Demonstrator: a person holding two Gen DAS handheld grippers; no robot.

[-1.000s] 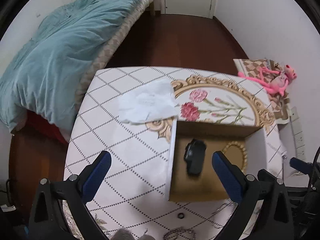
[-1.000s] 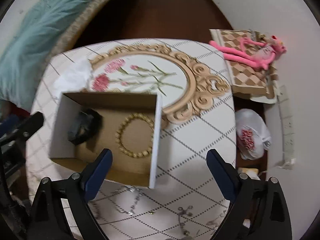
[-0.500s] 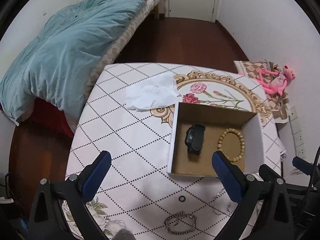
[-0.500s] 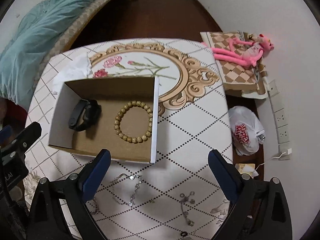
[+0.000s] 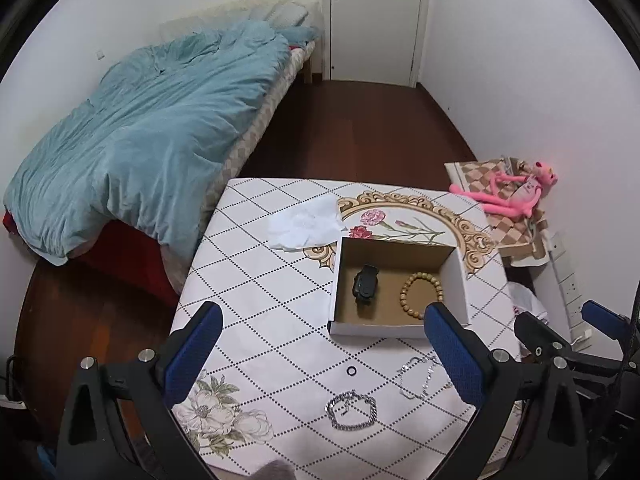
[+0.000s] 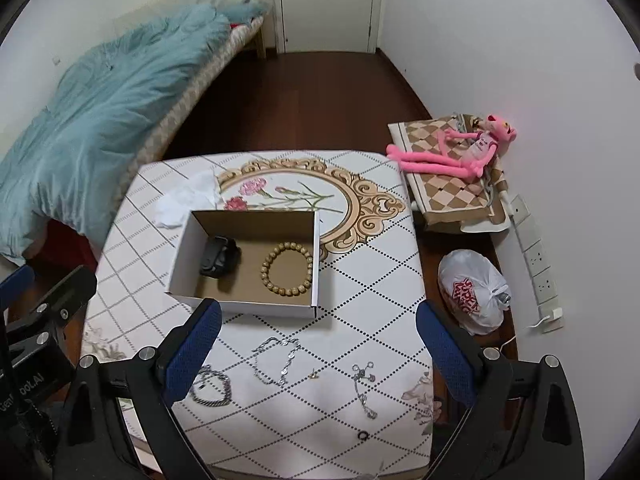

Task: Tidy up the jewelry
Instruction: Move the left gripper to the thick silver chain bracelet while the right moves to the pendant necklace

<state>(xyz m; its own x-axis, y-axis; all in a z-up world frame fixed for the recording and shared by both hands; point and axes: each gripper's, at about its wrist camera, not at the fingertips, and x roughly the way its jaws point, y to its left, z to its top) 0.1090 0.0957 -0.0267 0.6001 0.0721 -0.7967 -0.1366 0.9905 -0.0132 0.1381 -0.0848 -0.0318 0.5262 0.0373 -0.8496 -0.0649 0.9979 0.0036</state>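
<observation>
Between the right tool's (image 6: 318,350) spread fingers lies a silver necklace (image 6: 277,360), untouched.

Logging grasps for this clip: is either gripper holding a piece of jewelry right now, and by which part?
Nothing is held. The left gripper and right gripper are both open and empty above the table; the chains lie loose on it.

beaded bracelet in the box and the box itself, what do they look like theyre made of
Beaded bracelet: likely wood, round tan beads with a matte, grainy look. Box: cardboard, brown unfinished inside, white smooth outside, thin folded walls.
</observation>
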